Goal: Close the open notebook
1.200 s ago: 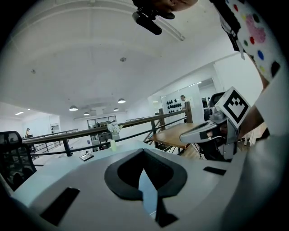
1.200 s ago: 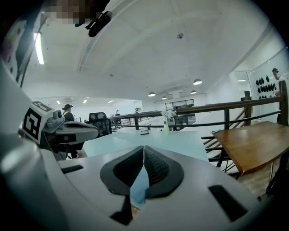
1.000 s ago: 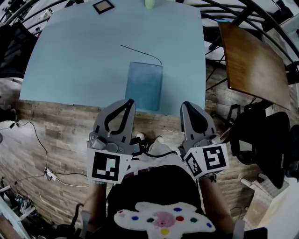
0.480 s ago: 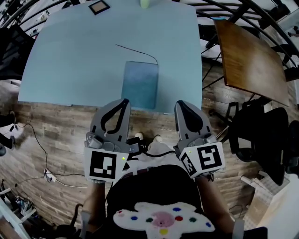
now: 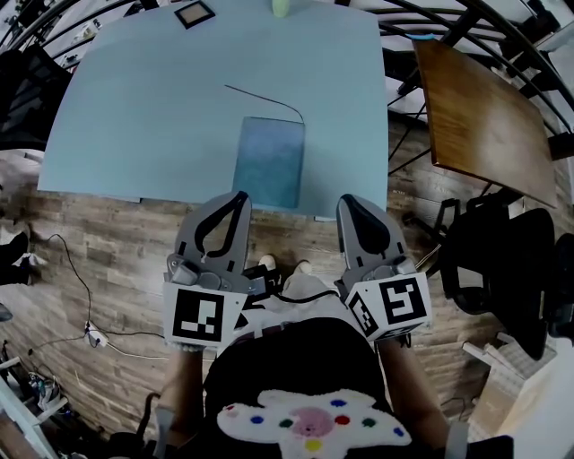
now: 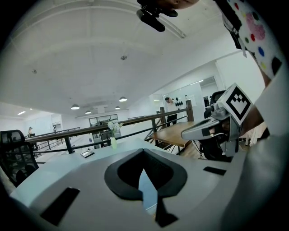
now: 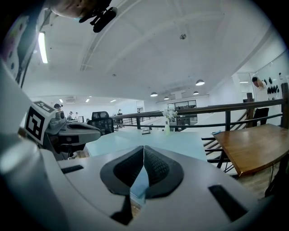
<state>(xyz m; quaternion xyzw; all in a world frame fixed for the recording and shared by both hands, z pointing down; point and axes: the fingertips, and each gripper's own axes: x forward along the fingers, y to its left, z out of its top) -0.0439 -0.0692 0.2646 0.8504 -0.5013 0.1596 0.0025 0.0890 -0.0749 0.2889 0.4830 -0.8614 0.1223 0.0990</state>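
A blue-covered notebook (image 5: 268, 161) lies flat on the pale blue table (image 5: 134, 108) near its front edge, and it looks closed. A thin dark cord (image 5: 269, 97) curves from its far right corner. My left gripper (image 5: 238, 196) hangs over the wooden floor just short of the table edge, below the notebook's near left corner, shut and empty. My right gripper (image 5: 346, 200) sits level with it, to the notebook's right, also shut with nothing in it. In the left gripper view the left gripper (image 6: 143, 151) shows its jaws meeting; the right gripper (image 7: 143, 148) shows the same in its own view.
A brown wooden table (image 5: 484, 116) stands to the right, with a black office chair (image 5: 502, 260) nearer me. A small framed square (image 5: 195, 12) and a pale green vase (image 5: 282, 7) sit at the table's far edge. Cables (image 5: 90, 332) trail on the floor at left.
Both grippers stay shut and close to my body; the head view has shifted slightly. The notebook has not moved on the table.
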